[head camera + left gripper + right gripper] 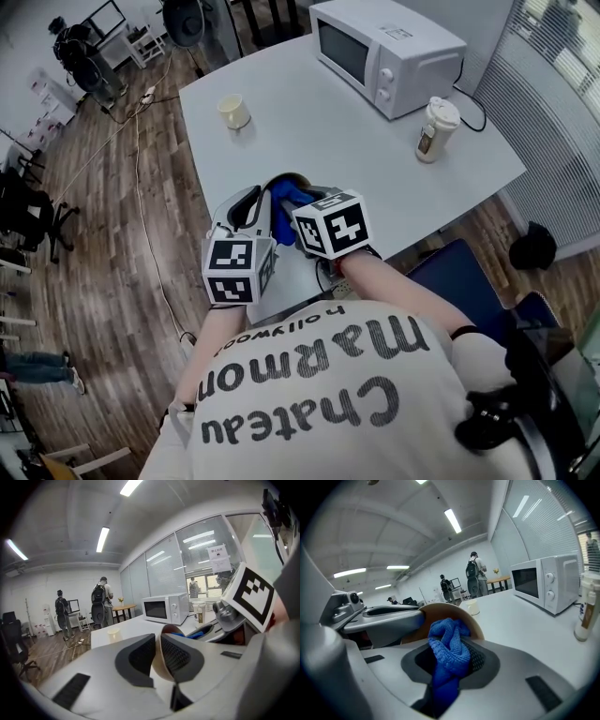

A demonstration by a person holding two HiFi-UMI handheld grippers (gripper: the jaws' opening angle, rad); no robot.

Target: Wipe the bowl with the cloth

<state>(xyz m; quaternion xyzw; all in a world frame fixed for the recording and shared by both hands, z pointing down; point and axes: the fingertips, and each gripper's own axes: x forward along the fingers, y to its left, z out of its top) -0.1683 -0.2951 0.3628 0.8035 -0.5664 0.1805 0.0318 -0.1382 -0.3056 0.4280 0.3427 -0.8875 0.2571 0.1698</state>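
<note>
Left gripper [157, 643] is clamped on the rim of the bowl [440, 612], at the near edge of the white table [309, 131]. Right gripper [451, 648] pinches the blue cloth [446, 637], seemingly pressed against the bowl's inside.

A white table [309, 122] is seen standing on a wooden floor [103, 253], with a white microwave [386, 54] set at its one o'clock corner, slatted blinds [558, 94] ranged at three o'clock, and strip lights [103, 538] mounted overhead.
</note>
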